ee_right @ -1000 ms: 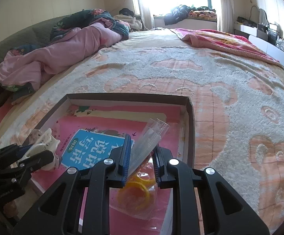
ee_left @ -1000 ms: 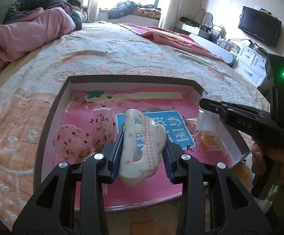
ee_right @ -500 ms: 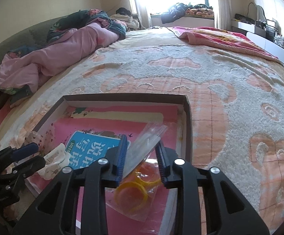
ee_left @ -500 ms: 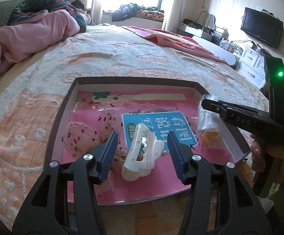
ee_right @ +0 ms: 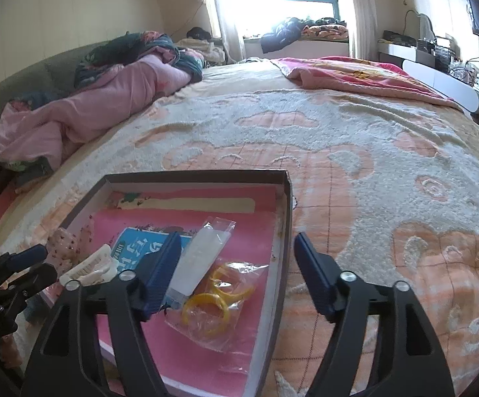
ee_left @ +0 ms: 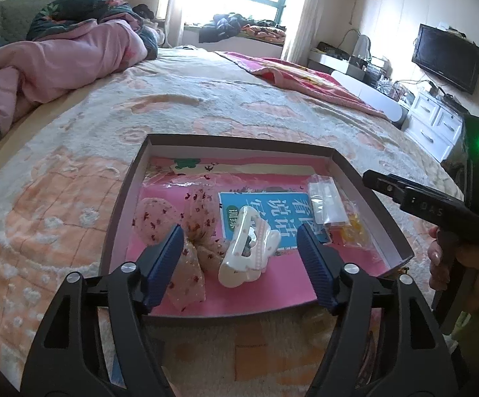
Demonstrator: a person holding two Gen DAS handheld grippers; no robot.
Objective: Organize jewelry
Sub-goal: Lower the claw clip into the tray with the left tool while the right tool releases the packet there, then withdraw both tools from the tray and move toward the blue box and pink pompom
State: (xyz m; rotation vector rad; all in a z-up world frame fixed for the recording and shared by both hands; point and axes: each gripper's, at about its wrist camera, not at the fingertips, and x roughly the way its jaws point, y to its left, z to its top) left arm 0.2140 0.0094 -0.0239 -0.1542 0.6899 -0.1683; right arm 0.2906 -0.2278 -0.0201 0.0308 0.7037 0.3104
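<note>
A shallow box (ee_left: 120, 198) with a pink bottom lies on the bed. A white hair claw (ee_left: 247, 249) lies in it near the front, beside a floral pink scrunchie (ee_left: 186, 231). A clear bag with yellow rings (ee_right: 211, 294) lies at the box's right side, also in the left wrist view (ee_left: 333, 211). My left gripper (ee_left: 241, 264) is open and empty, just behind the claw. My right gripper (ee_right: 236, 273) is open and empty, above the bag and the box's right wall (ee_right: 284, 231).
The box sits on a peach and white fleecy blanket (ee_right: 371, 165). A pink quilt (ee_left: 57, 63) is heaped at the far left. White drawers (ee_left: 437, 125) and a TV (ee_left: 446, 58) stand to the right of the bed.
My left gripper let go of the white hair claw and drew back; the claw now lies in the box. My right gripper opened and released the bag of rings into the box.
</note>
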